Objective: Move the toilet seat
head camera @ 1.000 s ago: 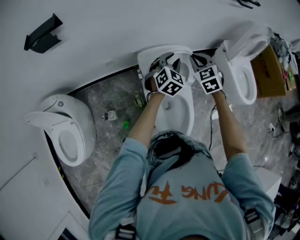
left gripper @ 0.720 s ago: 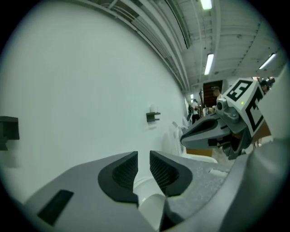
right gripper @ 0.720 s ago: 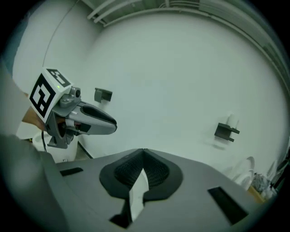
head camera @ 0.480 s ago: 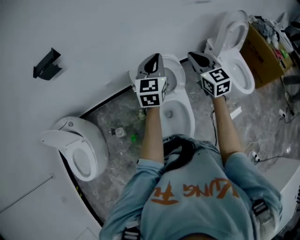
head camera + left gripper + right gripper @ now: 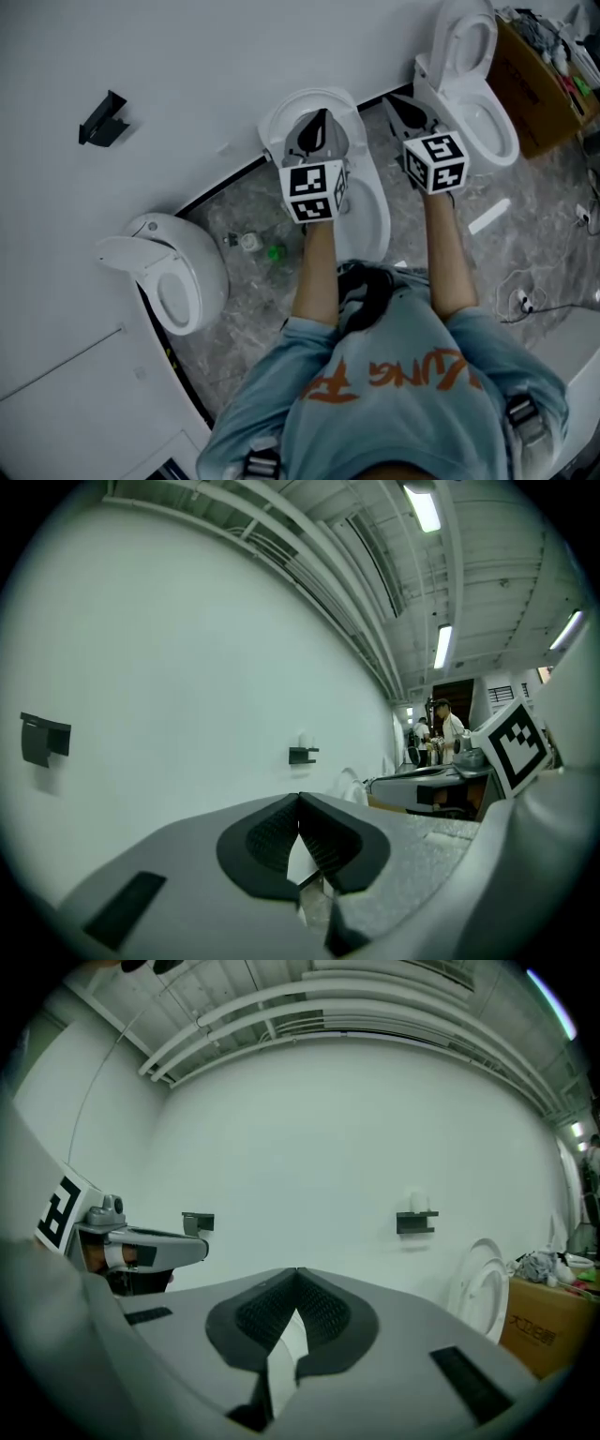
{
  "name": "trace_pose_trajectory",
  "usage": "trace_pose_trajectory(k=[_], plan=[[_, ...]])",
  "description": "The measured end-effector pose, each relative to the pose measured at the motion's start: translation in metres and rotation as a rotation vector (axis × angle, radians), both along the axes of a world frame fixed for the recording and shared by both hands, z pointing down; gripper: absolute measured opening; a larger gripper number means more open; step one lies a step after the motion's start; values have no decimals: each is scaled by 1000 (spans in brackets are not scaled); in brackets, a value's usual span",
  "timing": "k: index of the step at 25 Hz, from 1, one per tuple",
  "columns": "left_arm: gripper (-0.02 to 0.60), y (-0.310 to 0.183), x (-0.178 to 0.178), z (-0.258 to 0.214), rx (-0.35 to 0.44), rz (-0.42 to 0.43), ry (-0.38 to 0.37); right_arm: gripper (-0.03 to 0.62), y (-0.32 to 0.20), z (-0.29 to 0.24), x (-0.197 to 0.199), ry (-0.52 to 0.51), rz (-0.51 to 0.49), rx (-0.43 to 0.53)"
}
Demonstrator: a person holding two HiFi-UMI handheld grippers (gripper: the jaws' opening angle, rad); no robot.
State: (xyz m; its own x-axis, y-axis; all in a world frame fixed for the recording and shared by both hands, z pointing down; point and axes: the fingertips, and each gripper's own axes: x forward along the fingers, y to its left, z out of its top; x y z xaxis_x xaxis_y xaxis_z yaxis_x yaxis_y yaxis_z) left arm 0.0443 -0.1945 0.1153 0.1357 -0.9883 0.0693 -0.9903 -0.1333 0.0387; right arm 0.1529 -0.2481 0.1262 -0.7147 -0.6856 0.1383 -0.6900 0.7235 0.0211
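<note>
Left tongs (image 5: 299, 799) (ribbed black pads (image 5: 270, 841) meeting) by white oval toilet seat (image 5: 274, 127)

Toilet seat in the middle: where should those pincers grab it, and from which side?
Probably the free top rim of the toilet seat: it stands raised toward the wall, so that thin edge is exposed. Come from the front, above the bowl, a jaw on each face. The left gripper and right gripper are shut and must open first.
</note>
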Motion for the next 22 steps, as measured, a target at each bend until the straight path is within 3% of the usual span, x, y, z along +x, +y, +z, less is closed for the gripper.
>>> trace_pose_trajectory(k=[12, 22], plan=[[3, 32, 42, 6, -1, -88, 6, 0, 24, 3, 53, 22, -49, 18], [2, 40, 36, -2, 11, -156, 7, 0, 29, -13, 55, 15, -82, 63]])
